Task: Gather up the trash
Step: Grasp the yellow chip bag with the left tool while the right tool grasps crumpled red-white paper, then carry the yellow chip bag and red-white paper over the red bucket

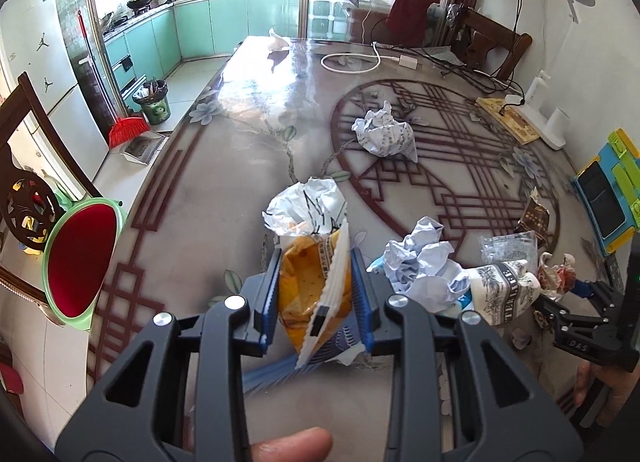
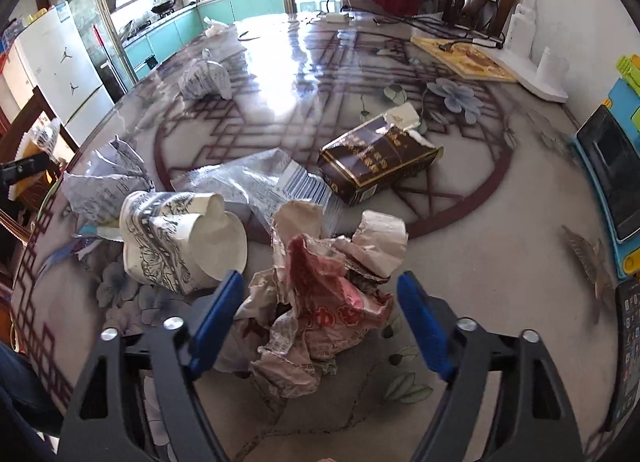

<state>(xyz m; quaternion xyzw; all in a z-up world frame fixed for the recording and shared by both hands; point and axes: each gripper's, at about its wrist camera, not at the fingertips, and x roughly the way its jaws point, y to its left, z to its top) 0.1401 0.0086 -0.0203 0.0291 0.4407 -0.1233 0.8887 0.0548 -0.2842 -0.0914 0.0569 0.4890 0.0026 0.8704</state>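
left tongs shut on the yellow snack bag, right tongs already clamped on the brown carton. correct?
Half right. The left tongs are shut on the yellow snack bag. The right tongs are not on the brown carton: the right wrist view shows them open around a crumpled red and white wrapper, pads not pressing it. The carton lies farther back on the table, untouched.

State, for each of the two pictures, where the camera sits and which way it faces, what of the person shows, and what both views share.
Left wrist: on the left gripper, looking down along its fingers over the table; it is shut on a yellow snack bag; a fingertip shows.
Right wrist: on the right gripper, tilted down at a crumpled red wrapper between open jaws.
Shared: paper cup, kitchen beyond.
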